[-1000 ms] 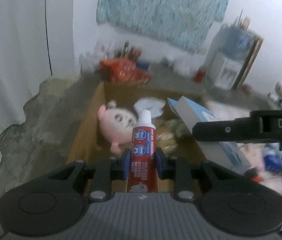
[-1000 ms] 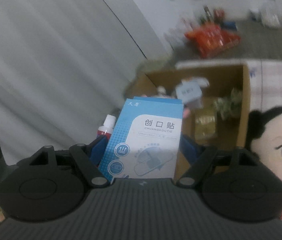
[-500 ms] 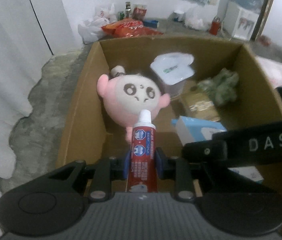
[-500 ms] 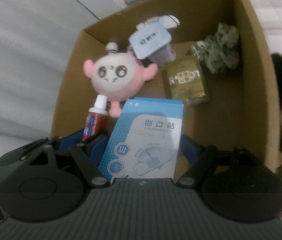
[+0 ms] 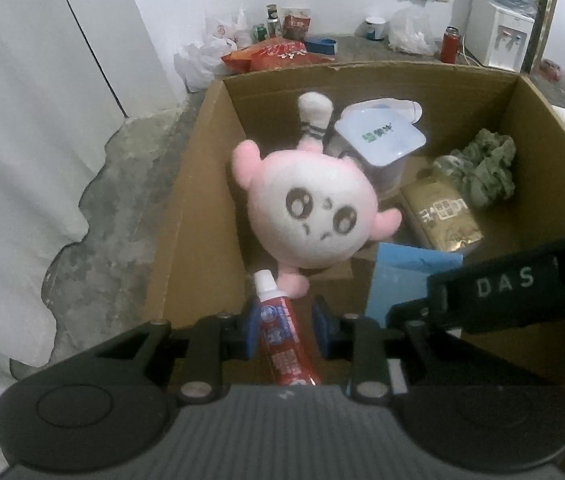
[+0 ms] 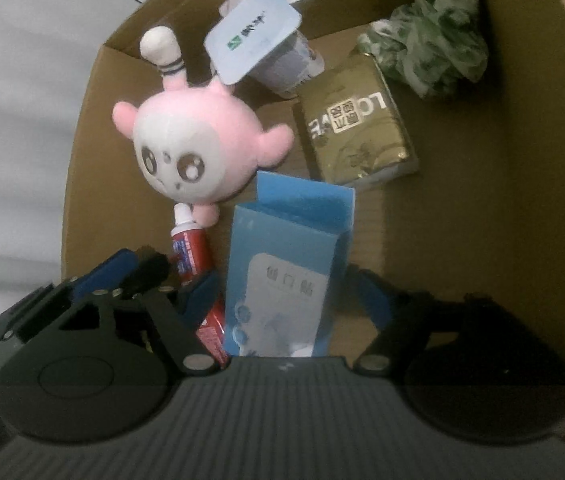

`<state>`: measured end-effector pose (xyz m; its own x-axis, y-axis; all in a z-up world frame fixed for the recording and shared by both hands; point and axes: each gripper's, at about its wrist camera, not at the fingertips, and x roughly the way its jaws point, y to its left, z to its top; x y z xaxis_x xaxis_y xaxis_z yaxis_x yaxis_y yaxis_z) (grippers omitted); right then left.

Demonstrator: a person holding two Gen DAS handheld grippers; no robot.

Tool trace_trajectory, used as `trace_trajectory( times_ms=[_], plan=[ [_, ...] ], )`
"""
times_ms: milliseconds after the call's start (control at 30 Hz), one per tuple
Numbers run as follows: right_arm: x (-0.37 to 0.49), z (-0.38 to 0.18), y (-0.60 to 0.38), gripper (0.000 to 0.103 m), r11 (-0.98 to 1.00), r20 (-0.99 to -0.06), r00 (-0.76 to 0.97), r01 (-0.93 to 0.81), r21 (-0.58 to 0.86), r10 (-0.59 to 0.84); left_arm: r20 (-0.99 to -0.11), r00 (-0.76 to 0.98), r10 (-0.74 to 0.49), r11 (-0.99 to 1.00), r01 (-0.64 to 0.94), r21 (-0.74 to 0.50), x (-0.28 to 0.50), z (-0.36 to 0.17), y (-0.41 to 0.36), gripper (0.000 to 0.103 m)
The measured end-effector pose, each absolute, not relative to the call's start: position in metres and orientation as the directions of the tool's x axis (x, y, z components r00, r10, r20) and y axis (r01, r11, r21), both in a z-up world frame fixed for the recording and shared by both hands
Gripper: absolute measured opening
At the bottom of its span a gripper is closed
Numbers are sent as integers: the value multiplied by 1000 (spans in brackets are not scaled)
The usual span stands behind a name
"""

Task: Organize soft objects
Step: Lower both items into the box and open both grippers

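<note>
An open cardboard box (image 5: 362, 68) (image 6: 542, 160) lies below both grippers. Inside it, a pink and white plush toy (image 5: 310, 208) (image 6: 194, 148) lies face up. My left gripper (image 5: 287, 316) is low at the near wall and its jaws are opening. A red toothpaste tube (image 5: 282, 332) (image 6: 186, 248) leans between them, touching the left pad, with a gap at the right pad. My right gripper (image 6: 290, 292) is beside it and its jaws are closing. A blue plaster box (image 6: 290, 248) (image 5: 402, 280) stands tilted between them, clear of the right finger.
Also in the box are a plastic cup with a blue lid (image 5: 378, 136), a gold pack (image 5: 442, 216) and a crumpled green cloth (image 5: 482, 168). Red snack bags (image 5: 278, 54) and a water dispenser (image 5: 498, 40) stand on the floor behind. A white curtain (image 5: 22, 120) hangs at the left.
Both grippers have sunk into the cardboard box. The toothpaste tube has slipped down and tilted in the left jaws. The blue plaster box has tipped forward in the right jaws.
</note>
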<state>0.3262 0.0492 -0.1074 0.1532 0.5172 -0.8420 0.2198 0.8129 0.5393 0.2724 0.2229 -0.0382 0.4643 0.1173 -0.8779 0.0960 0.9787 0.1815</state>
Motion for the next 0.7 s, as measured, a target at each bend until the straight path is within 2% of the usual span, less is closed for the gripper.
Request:
trace_trajectory(
  times_ms=[33, 167, 300, 400, 433, 700],
  plan=[
    [327, -110, 48, 67, 810, -841, 146, 224, 542, 522, -876, 466, 120, 978, 96, 185, 273, -37, 223, 30],
    [323, -116, 45, 62, 817, -846, 111, 222, 532, 521, -870, 481, 111, 983, 75, 167, 272, -31, 227, 31],
    [318, -112, 43, 61, 828, -851, 95, 196, 525, 517, -865, 493, 88, 989, 58, 134, 269, -19, 231, 40],
    [324, -111, 52, 57, 845, -858, 84, 149, 513, 506, -853, 518, 68, 992, 54, 113, 262, -5, 232, 47],
    [326, -111, 57, 50, 849, -859, 77, 131, 512, 506, -847, 528, 61, 993, 55, 106, 260, 0, 233, 48],
    [333, -103, 90, 46, 862, -863, 22, -59, 503, 505, -818, 573, 46, 997, 30, 77, 255, 24, 240, 54]
  ],
)
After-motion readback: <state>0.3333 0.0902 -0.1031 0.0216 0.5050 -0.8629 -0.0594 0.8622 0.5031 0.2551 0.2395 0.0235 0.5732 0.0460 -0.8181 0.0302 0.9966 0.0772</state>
